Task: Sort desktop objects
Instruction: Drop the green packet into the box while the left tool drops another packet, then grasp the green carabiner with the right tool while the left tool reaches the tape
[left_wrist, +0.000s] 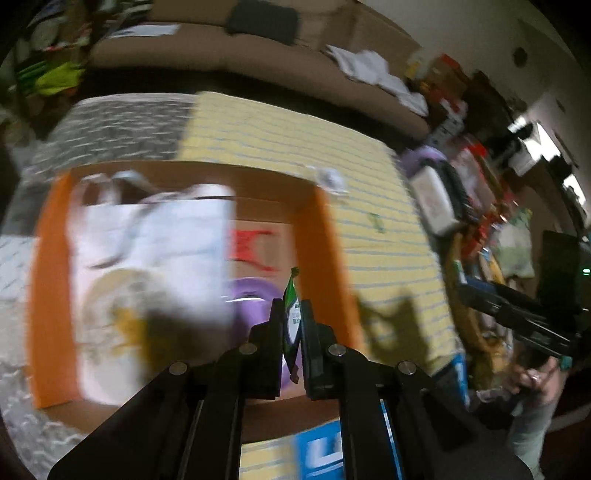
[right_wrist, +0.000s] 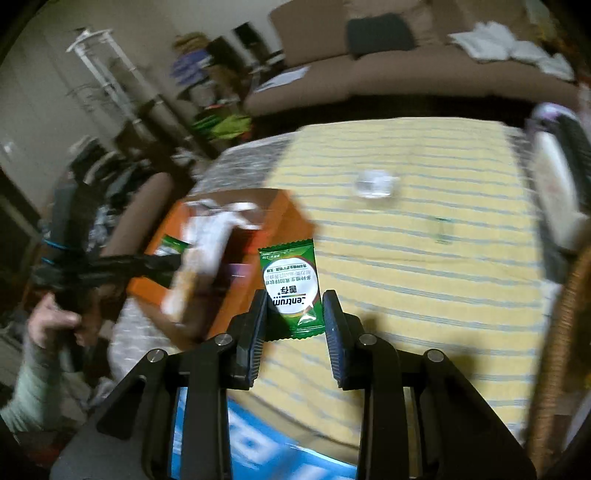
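My left gripper (left_wrist: 292, 314) is shut on a green sachet (left_wrist: 290, 290), held edge-on between the pads. It hangs over an open orange-sided cardboard box (left_wrist: 317, 236). In the box lie a white bag (left_wrist: 166, 236) and a purple object (left_wrist: 251, 291). My right gripper (right_wrist: 295, 295) holds a second green sachet (right_wrist: 290, 280) flat, label up, its side edges pinched between the pads. It hovers above the yellow striped cloth (right_wrist: 424, 277), just right of the orange box (right_wrist: 288, 210). The picture is blurred by motion.
A small clear object (right_wrist: 375, 184) and a tiny green item (right_wrist: 441, 230) lie on the cloth. A white-and-black item (right_wrist: 554, 184) and a wicker basket (right_wrist: 565, 332) stand at the right edge. A blue box (right_wrist: 258, 443) sits at the near edge. A sofa runs behind the table.
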